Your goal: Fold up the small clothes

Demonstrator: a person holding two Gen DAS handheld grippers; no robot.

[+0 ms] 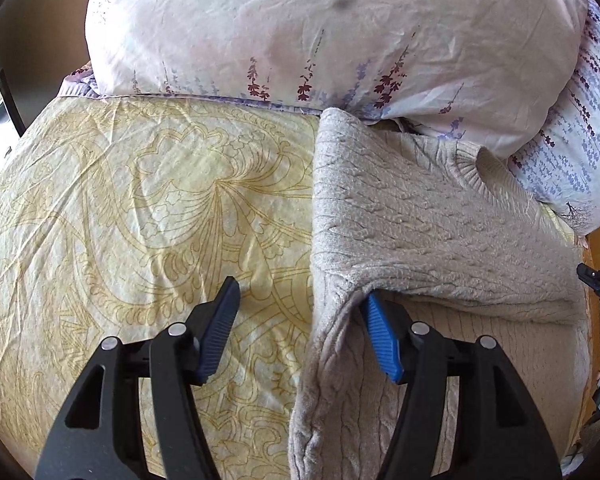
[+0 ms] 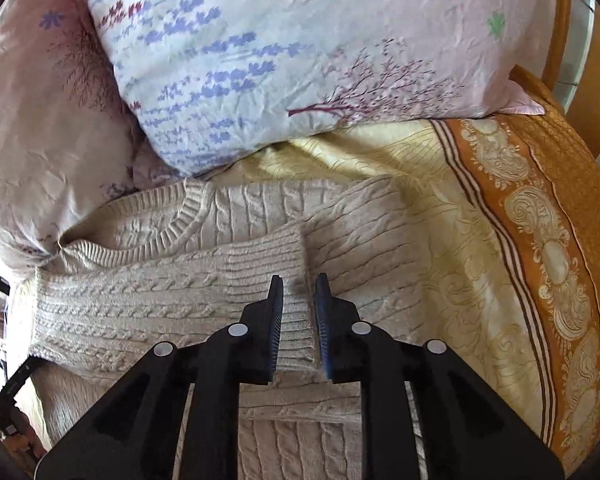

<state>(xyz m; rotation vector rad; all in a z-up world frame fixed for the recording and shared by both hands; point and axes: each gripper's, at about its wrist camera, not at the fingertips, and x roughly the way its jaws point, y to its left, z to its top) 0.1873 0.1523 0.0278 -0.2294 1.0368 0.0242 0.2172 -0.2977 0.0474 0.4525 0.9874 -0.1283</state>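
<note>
The beige cable-knit sweater (image 2: 220,280) lies on the yellow patterned bedsheet (image 1: 140,200), its neckline at the far side against the floral pillows (image 1: 300,20). The right gripper (image 2: 299,284) pinches the ribbed sleeve cuff (image 2: 268,264), apparently to lay the sleeve across the body. The left gripper (image 1: 300,300) stands wide open, one finger (image 1: 380,336) tucked under the sweater's left folded edge, probably to lift it.

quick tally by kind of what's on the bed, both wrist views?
Sweater: 1, beige cable-knit sweater
Pillows: 2, lavender-print pillow and pinkish pillow
Bed cover: 1, yellow patterned bedspread
Grippers: 2, left gripper, right gripper
Total: 6
</note>
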